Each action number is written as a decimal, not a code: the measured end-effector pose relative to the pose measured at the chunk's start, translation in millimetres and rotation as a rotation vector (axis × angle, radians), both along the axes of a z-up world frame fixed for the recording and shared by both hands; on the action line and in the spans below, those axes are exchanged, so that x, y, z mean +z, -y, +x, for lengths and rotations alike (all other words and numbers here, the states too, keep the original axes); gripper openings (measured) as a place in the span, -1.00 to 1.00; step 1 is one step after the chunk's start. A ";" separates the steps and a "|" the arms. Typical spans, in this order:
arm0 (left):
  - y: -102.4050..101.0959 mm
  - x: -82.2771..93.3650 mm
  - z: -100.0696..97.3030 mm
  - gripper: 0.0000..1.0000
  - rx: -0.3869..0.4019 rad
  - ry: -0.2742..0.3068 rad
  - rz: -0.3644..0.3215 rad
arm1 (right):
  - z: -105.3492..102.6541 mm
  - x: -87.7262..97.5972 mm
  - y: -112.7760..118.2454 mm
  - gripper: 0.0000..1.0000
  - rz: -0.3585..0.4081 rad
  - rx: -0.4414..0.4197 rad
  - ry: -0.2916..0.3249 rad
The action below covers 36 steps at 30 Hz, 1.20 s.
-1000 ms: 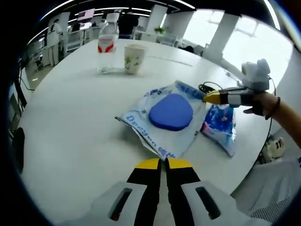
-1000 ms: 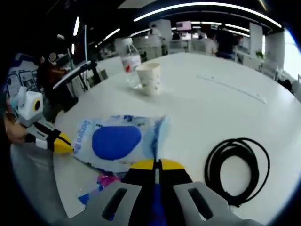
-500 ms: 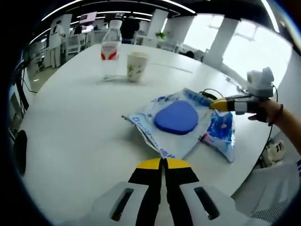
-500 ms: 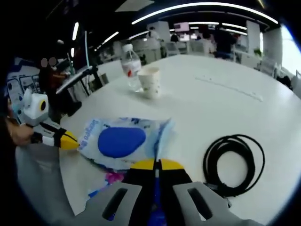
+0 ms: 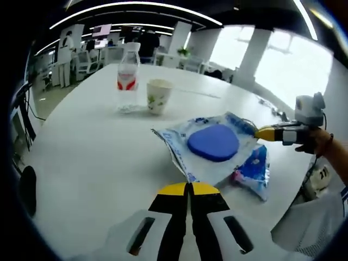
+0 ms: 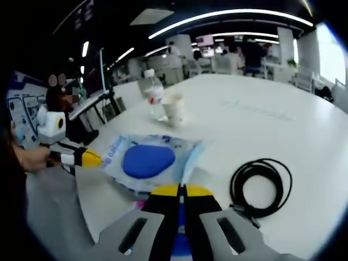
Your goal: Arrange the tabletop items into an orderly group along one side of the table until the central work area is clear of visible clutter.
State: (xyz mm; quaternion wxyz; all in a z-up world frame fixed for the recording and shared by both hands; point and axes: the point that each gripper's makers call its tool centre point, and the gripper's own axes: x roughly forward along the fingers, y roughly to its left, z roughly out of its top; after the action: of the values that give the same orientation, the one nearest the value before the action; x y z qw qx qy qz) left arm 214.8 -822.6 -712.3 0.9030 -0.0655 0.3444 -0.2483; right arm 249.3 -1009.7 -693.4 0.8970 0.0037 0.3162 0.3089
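Pouch with the blue pad [image 5: 213,142] lies just ahead of left tool [image 5: 188,188], jaws closed, empty; right tool [image 6: 182,190] pinches its far edge, I judge.

A wide white round table [image 5: 81,147] takes up the foreground of a large open-plan office. Long curved strips of ceiling light [image 5: 136,6] run overhead against a dark ceiling [image 6: 179,6]. Bright windows [image 5: 283,70] line one side, split by thick white columns [image 5: 247,51]. Further back stand white desks [image 5: 163,54] and office chairs [image 5: 84,51], with people [image 5: 65,46] standing among them and a wall screen [image 6: 205,40] glowing beyond. A pale floor [image 5: 46,92] shows past the table edge.
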 end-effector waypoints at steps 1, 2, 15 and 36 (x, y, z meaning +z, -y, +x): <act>0.7 1.4 1.7 -1.00 -0.005 0.006 0.000 | -0.8 1.0 1.1 -1.00 -0.003 -0.003 0.004; 1.4 3.3 4.7 -1.00 -0.007 0.014 -0.005 | -2.0 2.6 2.9 -1.00 -0.002 -0.007 0.007; 21.0 17.9 34.7 -1.00 -0.078 0.054 -0.019 | -7.6 17.2 23.0 -1.00 0.006 -0.081 0.030; 59.5 24.6 96.5 -1.00 -0.185 0.086 -0.037 | 27.7 29.6 51.8 -1.00 -0.017 -0.172 0.068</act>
State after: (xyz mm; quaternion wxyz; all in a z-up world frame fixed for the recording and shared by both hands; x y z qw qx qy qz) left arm 311.2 -882.1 -687.8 0.8887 -0.0395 0.3054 -0.3395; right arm 277.1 -1061.5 -663.8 0.9304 0.0129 0.2867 0.2280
